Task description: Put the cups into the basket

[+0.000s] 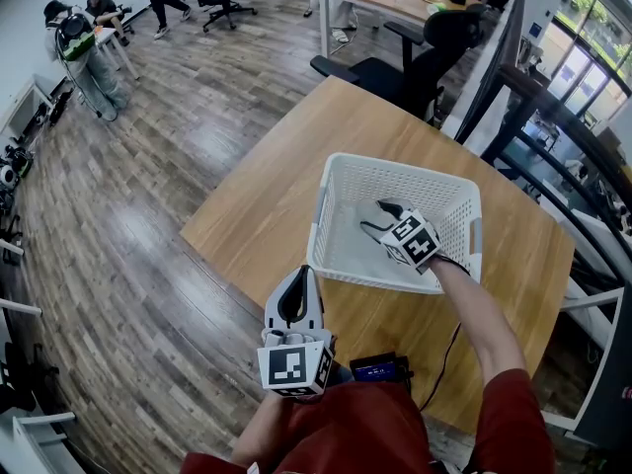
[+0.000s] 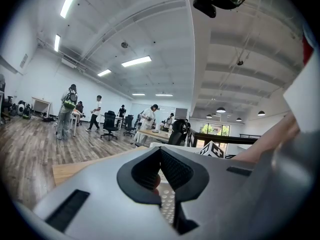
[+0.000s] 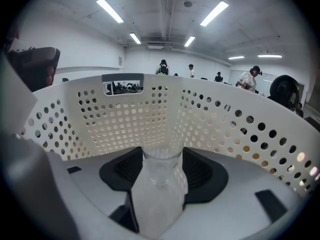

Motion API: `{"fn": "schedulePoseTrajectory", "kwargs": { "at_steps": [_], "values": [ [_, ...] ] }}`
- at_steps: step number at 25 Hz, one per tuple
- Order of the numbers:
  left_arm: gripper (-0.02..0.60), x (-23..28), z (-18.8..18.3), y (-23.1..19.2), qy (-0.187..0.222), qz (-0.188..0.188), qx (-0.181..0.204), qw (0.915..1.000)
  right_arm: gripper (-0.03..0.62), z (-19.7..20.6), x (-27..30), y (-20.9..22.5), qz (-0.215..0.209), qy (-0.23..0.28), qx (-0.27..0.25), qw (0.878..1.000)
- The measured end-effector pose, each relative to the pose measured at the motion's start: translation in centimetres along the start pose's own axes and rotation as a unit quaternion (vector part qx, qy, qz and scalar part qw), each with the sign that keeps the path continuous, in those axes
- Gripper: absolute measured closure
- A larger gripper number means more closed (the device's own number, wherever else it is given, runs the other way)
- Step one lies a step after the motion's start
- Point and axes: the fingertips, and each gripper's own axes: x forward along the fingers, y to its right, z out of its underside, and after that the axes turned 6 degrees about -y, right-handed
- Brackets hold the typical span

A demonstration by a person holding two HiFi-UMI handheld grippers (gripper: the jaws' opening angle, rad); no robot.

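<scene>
My right gripper (image 1: 379, 216) is clamped on a clear cup (image 3: 160, 176), which stands upright between the jaws, inside the basket (image 1: 395, 169). In the right gripper view the perforated walls curve round the far side and both flanks, with the cup's rim below their top edge. My left gripper (image 1: 299, 289) has its jaws together with nothing in them, and it hangs off the table's (image 1: 267, 196) near edge, left of the basket. The basket sits towards the table's right. Bare wood lies open to its left and far side. A dark device (image 1: 380, 368) sits at the near edge.
</scene>
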Motion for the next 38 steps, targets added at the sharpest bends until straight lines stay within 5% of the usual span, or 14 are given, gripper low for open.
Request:
{"fn": "schedulePoseTrajectory", "kwargs": {
  "at_steps": [38],
  "values": [
    [0.575, -0.42, -0.35, -0.26, 0.005, -0.003, 0.000, 1.0000, 0.336, 0.69, 0.06, 0.67, 0.018, -0.010, -0.008, 1.000]
  ]
}}
